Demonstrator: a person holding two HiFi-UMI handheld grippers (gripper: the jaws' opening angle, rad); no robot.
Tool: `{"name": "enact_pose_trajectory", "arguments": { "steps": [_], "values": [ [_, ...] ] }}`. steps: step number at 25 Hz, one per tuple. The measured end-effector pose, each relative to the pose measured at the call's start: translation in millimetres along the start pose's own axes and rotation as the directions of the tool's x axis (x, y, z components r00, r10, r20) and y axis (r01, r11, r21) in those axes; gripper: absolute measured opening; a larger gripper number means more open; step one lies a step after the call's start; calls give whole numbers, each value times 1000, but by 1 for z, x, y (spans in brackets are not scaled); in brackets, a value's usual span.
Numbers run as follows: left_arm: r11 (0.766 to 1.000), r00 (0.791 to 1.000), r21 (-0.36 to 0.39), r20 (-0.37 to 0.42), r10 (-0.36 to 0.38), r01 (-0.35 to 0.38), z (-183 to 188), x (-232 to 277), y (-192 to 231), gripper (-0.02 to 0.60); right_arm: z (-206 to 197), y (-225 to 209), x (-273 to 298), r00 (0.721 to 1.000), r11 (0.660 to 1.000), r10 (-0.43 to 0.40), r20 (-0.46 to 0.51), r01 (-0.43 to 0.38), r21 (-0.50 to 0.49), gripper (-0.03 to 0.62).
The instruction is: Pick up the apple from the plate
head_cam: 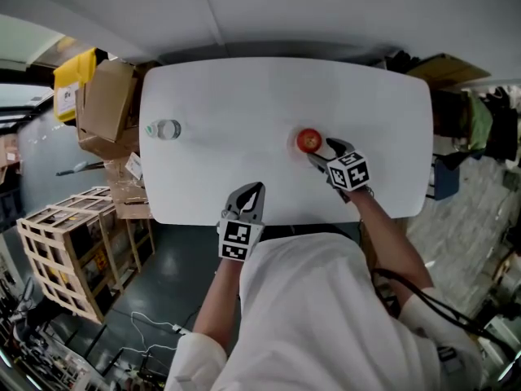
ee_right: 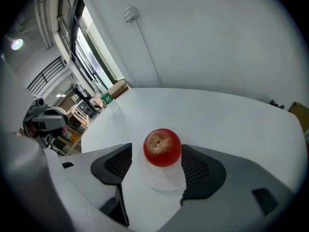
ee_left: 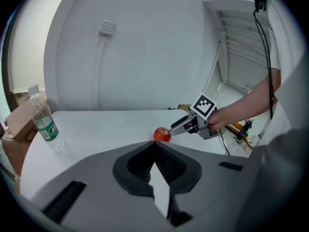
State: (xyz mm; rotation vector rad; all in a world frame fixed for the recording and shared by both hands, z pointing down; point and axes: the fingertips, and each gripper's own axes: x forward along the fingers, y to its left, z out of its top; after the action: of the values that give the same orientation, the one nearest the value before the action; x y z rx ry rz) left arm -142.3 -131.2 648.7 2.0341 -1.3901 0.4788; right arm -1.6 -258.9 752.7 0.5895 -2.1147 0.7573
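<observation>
White surface (head_cam: 244, 96) carries a red apple (ee_right: 162, 147) resting on a white plate (ee_right: 164, 180). Right tongs (ee_right: 156, 151) are spread, one pad on each side of the apple, not closed on it. Left tongs (ee_left: 155, 146) are pressed together and empty, well apart from the apple. Water bottle (head_cam: 165, 129) stands far from the apple.

your right tongs (head_cam: 324, 151) are reached out and pitched steeply down, jaws wide apart, pads clamping nothing. your left tongs (head_cam: 254, 192) are held closer in, tilted down less, jaws together. right forearm (head_cam: 389, 233) and left forearm (head_cam: 221, 287) both extended.
</observation>
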Motion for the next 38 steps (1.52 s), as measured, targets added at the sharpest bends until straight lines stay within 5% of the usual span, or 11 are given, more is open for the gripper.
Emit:
{"name": "enact_pose_trajectory", "arguments": {
  "steps": [19,38],
  "values": [
    [1000,999,-16,-44,-27,26,-8,0,40,2,1,-1,45,986,969,-121,-115,92,-229,357],
    [993,992,48,-59,-110,112,-15,-1,38,2,5,17,16,986,971,-157,-58,143,-192,356]
  ]
}}
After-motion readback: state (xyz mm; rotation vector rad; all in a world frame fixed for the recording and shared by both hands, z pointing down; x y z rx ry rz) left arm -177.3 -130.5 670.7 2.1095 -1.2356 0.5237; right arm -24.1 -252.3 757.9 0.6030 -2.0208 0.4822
